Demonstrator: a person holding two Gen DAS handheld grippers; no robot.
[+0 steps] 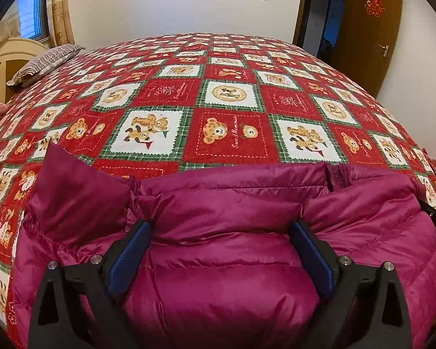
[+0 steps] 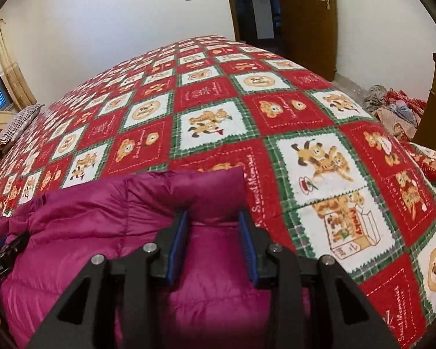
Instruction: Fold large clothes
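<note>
Magenta puffer jacket (image 1: 223, 261) atop bear-print bedspread (image 1: 226, 101)

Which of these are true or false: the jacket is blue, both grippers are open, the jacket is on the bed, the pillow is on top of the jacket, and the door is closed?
1. The jacket is blue. False: it is magenta.
2. The left gripper and right gripper are open. True: padding sits between spread fingers.
3. The jacket lies on the bedspread. True.
4. The striped pillow is on the jacket. False: it lies apart, at the headboard end.
5. The door is closed. False: it stands open.
</note>
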